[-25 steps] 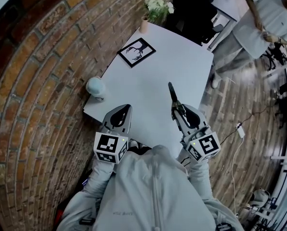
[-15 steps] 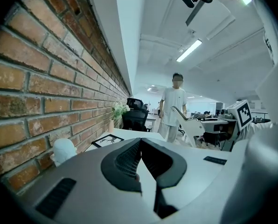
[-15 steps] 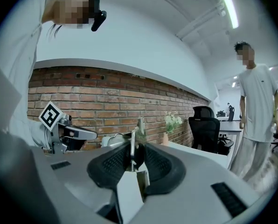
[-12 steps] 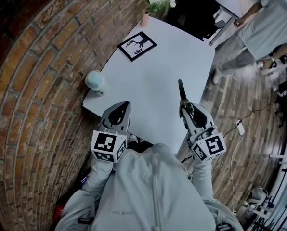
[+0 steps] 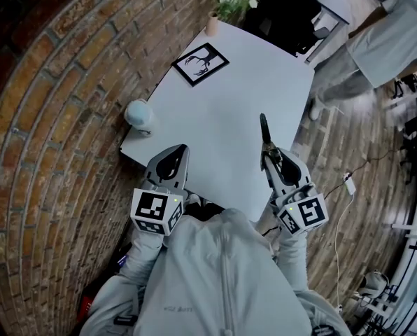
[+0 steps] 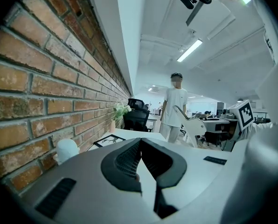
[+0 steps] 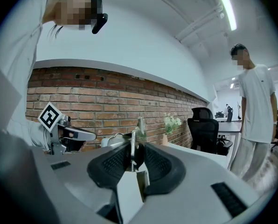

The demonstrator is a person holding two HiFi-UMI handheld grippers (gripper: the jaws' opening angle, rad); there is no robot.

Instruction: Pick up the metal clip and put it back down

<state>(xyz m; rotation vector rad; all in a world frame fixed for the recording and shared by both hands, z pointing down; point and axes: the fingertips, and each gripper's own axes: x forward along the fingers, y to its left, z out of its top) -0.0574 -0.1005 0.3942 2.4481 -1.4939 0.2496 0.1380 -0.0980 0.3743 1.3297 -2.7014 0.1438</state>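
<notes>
The metal clip (image 5: pixel 264 129) is a long dark piece that sticks out forward from my right gripper (image 5: pixel 270 154), which is shut on its near end. It hangs over the right part of the white table (image 5: pixel 222 110). In the right gripper view the clip (image 7: pixel 133 143) stands upright between the black pads (image 7: pixel 112 161), thin edge toward the camera. My left gripper (image 5: pixel 178 152) rests over the table's near left edge. Its jaws meet at the tips (image 6: pixel 140 143) with nothing between them.
A framed black picture (image 5: pixel 200 64) lies at the table's far side, with a flower vase (image 5: pixel 228 2) at the far corner. A white round object (image 5: pixel 138 113) sits by the brick wall. A person (image 5: pixel 383 33) stands beyond the table near a black chair (image 5: pixel 285 5).
My right gripper has shifted a little to the right and away with the clip still in it, then held still. The left gripper has barely moved. The person at the back has stepped right.
</notes>
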